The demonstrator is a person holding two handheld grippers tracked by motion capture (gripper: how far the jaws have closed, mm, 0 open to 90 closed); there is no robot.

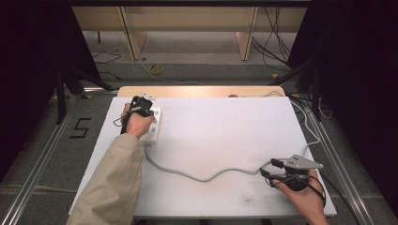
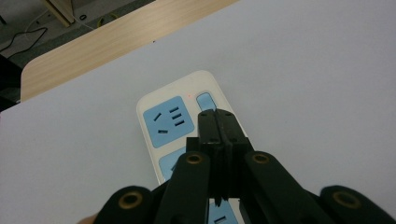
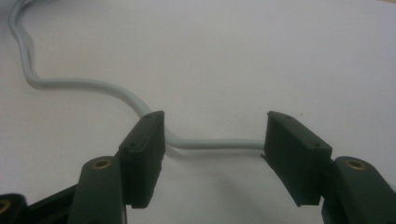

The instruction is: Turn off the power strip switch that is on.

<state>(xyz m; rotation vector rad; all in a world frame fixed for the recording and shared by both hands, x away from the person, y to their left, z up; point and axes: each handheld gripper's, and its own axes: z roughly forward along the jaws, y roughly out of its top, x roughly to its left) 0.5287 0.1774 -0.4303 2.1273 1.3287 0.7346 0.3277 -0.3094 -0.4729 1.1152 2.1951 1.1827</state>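
left gripper (image 2: 216, 122): jaws closed together, nothing between them — tips over the power strip (image 2: 173, 122), just beside its blue switch (image 2: 206, 100)
right gripper (image 3: 211, 135): jaws wide open, nothing gripped — the grey cable (image 3: 93, 88) runs across the gap between them
power strip: far left on the white table (image 1: 225, 126), under the left hand (image 1: 136, 123)
cable: trails from the strip's near end, snakes right to the right gripper at the near right edge

A black "5" (image 1: 80, 128) on the floor
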